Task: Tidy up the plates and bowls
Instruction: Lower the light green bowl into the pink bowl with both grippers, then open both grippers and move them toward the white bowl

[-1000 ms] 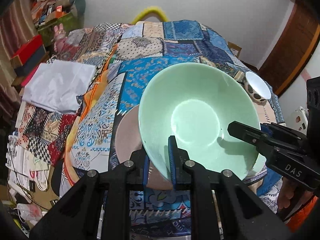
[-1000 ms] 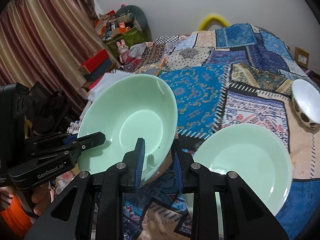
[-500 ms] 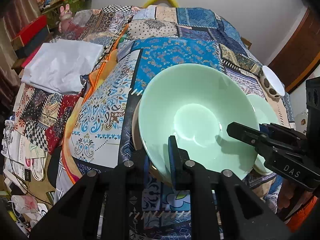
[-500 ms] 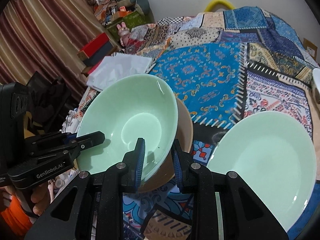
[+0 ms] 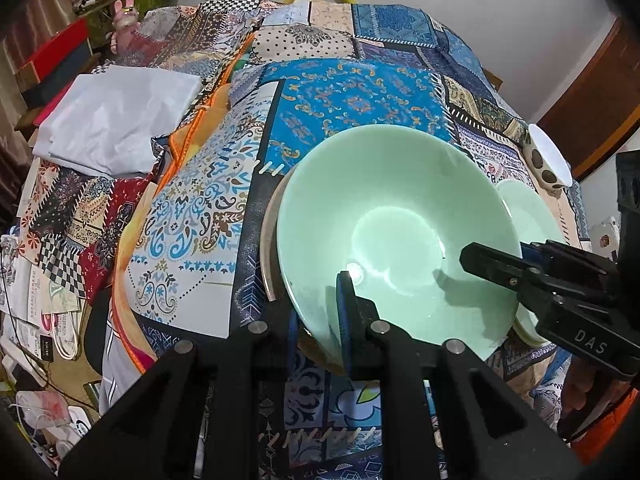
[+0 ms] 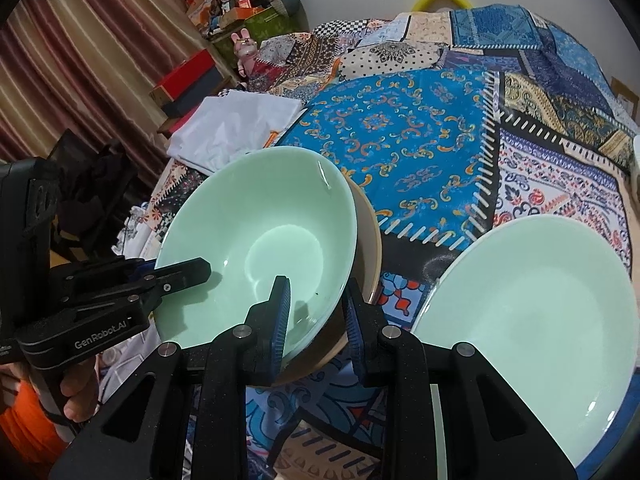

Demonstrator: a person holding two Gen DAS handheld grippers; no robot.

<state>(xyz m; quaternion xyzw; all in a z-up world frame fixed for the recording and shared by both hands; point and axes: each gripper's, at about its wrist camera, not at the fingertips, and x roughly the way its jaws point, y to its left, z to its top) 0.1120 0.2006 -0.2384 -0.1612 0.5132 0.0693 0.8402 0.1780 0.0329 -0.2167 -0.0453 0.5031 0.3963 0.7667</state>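
Both hold the green bowl (image 5: 396, 236) by opposite rims for balance: left gripper (image 5: 318, 316) and right gripper (image 6: 316, 320) clamped on it, tan plate (image 6: 366, 240) directly beneath as stacking target

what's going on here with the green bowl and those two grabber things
A person holds a gripper in each hand, and both are clamped on the rim of one pale green bowl. The left gripper pinches the rim on one side, the right gripper on another. The bowl sits tilted over a tan plate on the patchwork cloth. A second green dish lies beside it, and a small spotted bowl stands further off.
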